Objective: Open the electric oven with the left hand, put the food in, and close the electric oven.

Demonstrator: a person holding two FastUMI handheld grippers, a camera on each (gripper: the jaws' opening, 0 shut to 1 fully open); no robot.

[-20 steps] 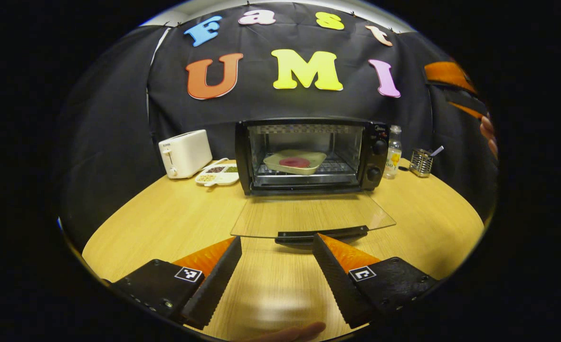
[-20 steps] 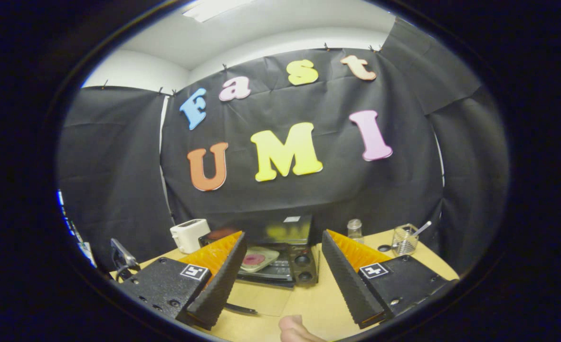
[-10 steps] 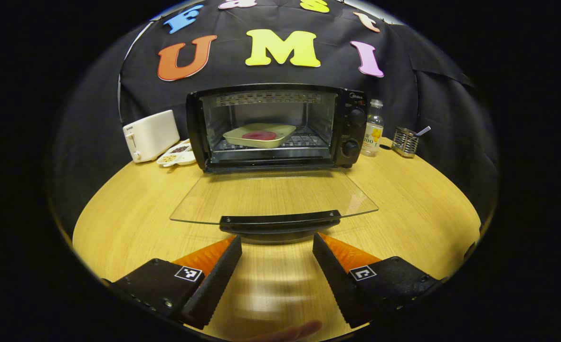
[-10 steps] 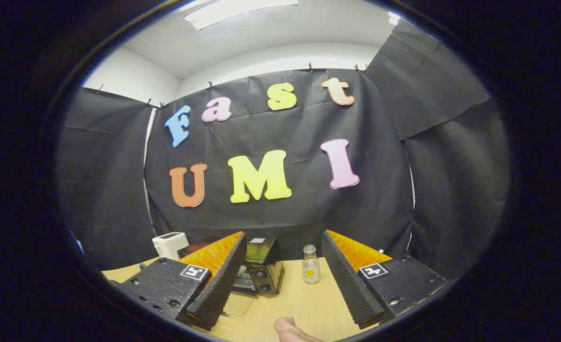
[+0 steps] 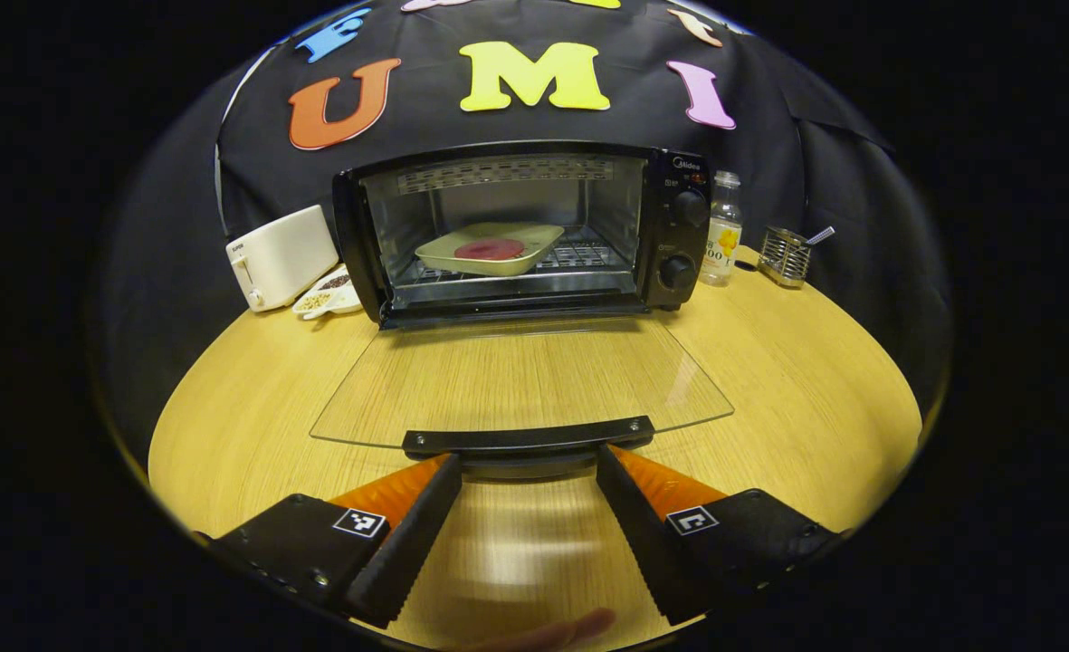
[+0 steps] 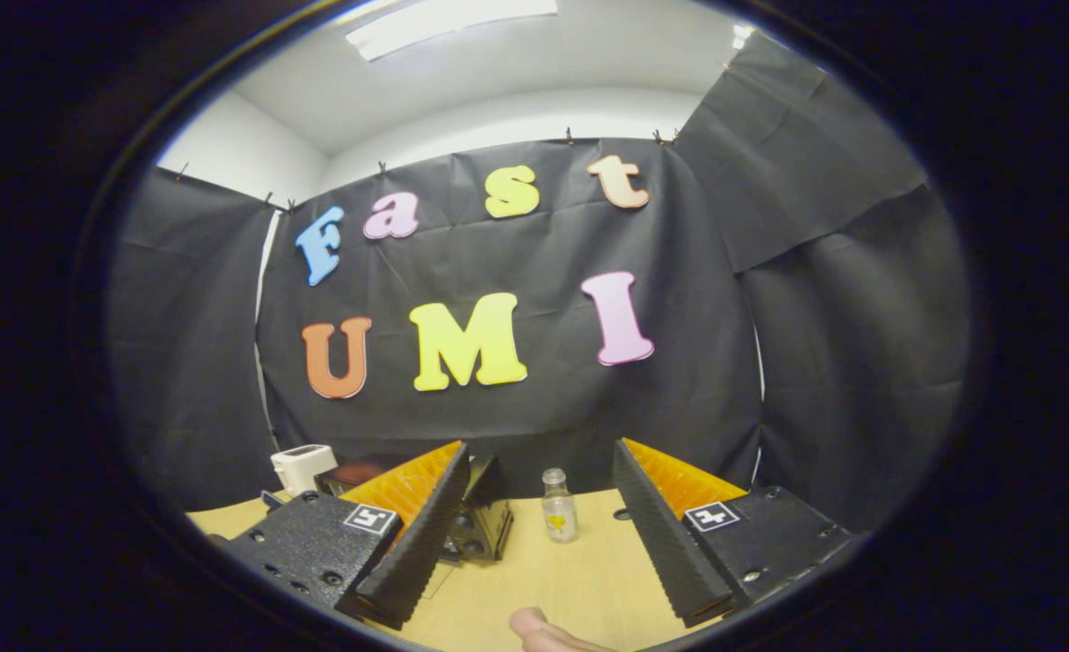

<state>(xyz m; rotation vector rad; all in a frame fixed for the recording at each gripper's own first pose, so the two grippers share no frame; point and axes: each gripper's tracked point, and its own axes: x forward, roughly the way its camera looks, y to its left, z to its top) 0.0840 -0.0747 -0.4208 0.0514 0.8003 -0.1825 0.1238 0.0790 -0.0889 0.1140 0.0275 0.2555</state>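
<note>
The black electric oven [image 5: 679, 226] stands at the back of the round wooden table [image 5: 806, 380], its glass door [image 5: 520, 380] folded down flat. Inside on the rack sits a pale square tray [image 5: 529, 237] holding a round red piece of food [image 5: 489, 249]. My left gripper [image 5: 528, 464] is open, its fingertips just short of the door's black handle [image 5: 528, 437], one at each side. My right gripper [image 6: 541, 457] is open and raised, tilted up toward the wall; past its left finger shows the oven's right end [image 6: 484, 525].
A white toaster [image 5: 281, 256] and a divided dish of grains [image 5: 326, 297] stand left of the oven. A small clear bottle [image 5: 722, 231] and a wire holder [image 5: 786, 256] stand to its right. The bottle [image 6: 557, 507] also shows between the right gripper's fingers.
My left gripper has moved forward to the door handle, and the oven now looks nearer. My right gripper has drawn back and swung right, away from the oven.
</note>
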